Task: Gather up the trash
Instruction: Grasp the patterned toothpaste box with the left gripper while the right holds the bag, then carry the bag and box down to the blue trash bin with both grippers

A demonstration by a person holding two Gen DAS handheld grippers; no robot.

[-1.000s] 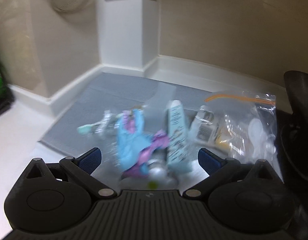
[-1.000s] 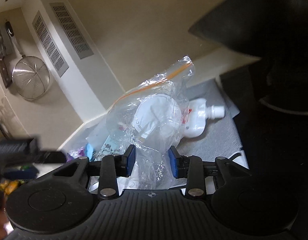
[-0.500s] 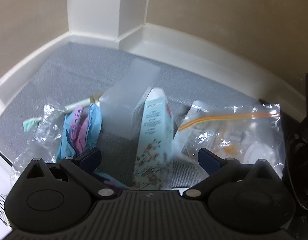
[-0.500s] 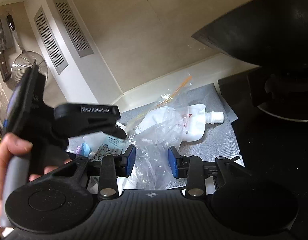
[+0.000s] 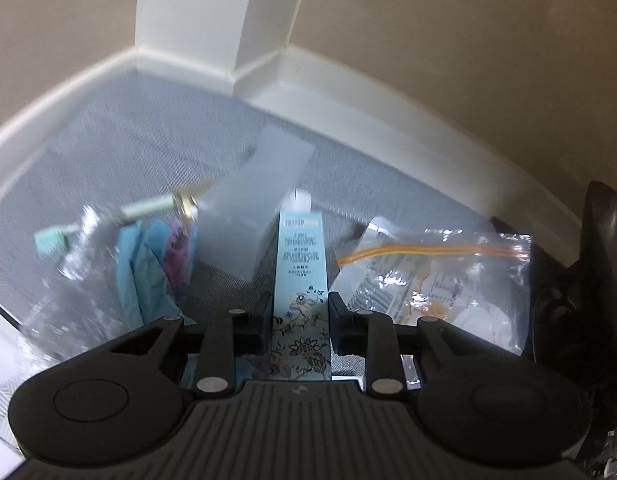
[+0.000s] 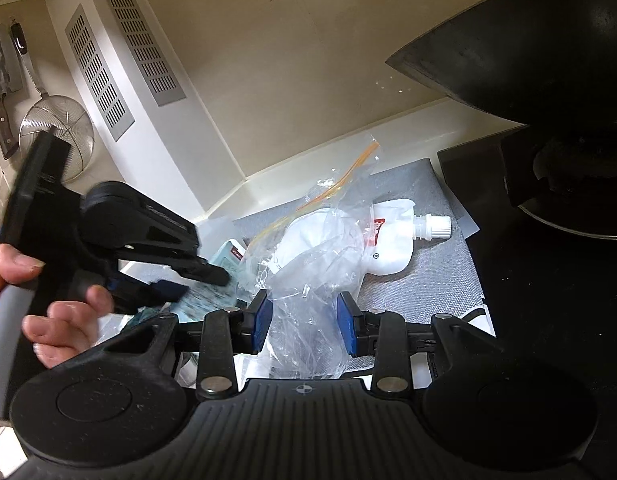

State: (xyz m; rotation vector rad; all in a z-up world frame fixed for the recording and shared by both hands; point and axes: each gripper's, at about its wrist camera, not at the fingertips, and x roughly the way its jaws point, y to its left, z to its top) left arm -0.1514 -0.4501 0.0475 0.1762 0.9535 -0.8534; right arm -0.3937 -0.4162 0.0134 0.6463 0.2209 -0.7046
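My left gripper [image 5: 300, 322] is shut on a light blue flowered tube [image 5: 301, 276] that lies on the grey mat [image 5: 140, 148]. It also shows in the right wrist view [image 6: 196, 276], gripping the tube [image 6: 224, 268]. My right gripper [image 6: 303, 320] is shut on the edge of a clear zip bag [image 6: 316, 252] with an orange seal, which holds trash. The bag also shows right of the tube in the left wrist view [image 5: 428, 276]. A white spouted pouch [image 6: 404, 236] lies behind the bag.
Left of the tube lie blue and pink wrappers [image 5: 156, 268], a mint toothbrush [image 5: 108, 220], crumpled clear plastic [image 5: 68, 280] and a frosted box [image 5: 252, 208]. A black stove with a pan [image 6: 548, 128] stands at the right. Walls close the corner behind.
My left gripper moved in over the flowered tube and closed on it; it was open a second ago. My right gripper keeps its hold on the zip bag.
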